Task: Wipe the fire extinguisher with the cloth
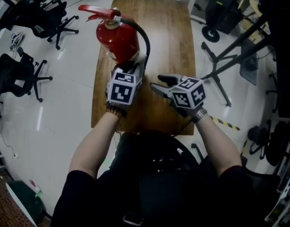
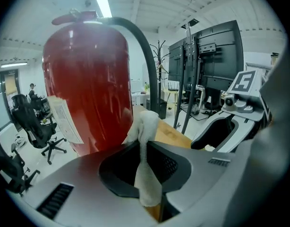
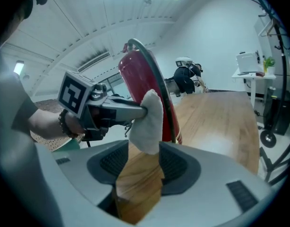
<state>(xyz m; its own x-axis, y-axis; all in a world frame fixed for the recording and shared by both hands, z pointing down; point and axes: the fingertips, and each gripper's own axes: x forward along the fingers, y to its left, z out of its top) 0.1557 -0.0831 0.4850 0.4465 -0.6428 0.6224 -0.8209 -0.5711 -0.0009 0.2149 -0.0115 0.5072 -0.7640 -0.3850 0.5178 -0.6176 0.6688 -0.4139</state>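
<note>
Worktop (image 1: pixel 168 41): wooden, brown, with the grain running lengthwise; long and narrow with rounded corners, its length running away from the person.
Surface finish: smooth, with a pale sheen on the wood in the right gripper view.
Item on worktop: one red fire extinguisher (image 1: pixel 117 39), upright, base on the wood.
Item position: near the left edge, about midway along the length.
Support below: pale glossy floor (image 1: pixel 64 93).

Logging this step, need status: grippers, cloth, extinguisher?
Left gripper shut on cloth. Right gripper open, empty, over table. Cloth at lower body of upright fire extinguisher. Nothing in the way.
</note>
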